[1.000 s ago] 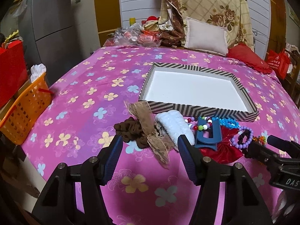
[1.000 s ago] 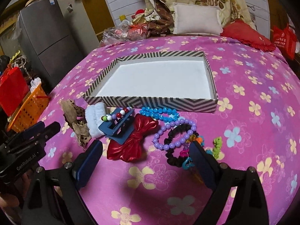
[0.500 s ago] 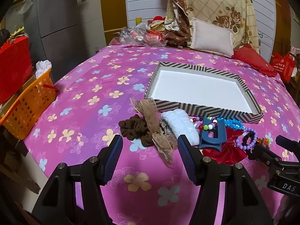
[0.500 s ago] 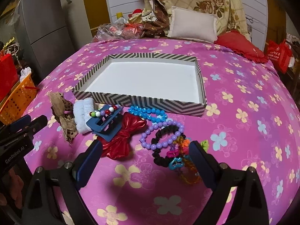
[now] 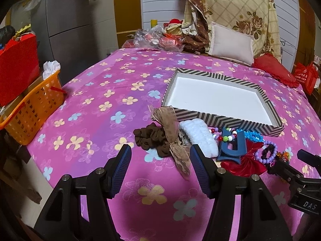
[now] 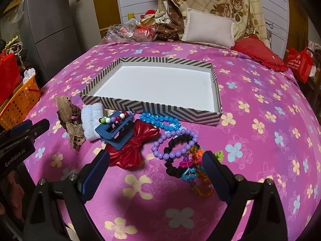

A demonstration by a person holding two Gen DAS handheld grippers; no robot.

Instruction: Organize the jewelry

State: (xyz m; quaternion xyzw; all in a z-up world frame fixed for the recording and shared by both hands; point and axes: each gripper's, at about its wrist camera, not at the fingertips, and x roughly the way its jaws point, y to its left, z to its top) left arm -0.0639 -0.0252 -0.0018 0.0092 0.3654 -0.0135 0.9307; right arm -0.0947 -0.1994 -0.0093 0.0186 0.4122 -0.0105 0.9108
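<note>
Box [image 6: 160,108], one, claws [image 5: 160,170] [image 6: 156,172] two, spread

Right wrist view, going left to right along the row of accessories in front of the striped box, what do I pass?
Brown lace bow → white scrunchie → blue claw clip → red bow → purple bead bracelet → green charm.

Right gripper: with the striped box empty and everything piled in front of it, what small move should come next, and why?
Probably ease the right gripper forward and down to close on the black scrunchie with the purple bead bracelet. Both grippers are open and hold nothing, the striped box has nothing in it, and those two pieces lie between this gripper's spread fingers, nearest its tips.
</note>
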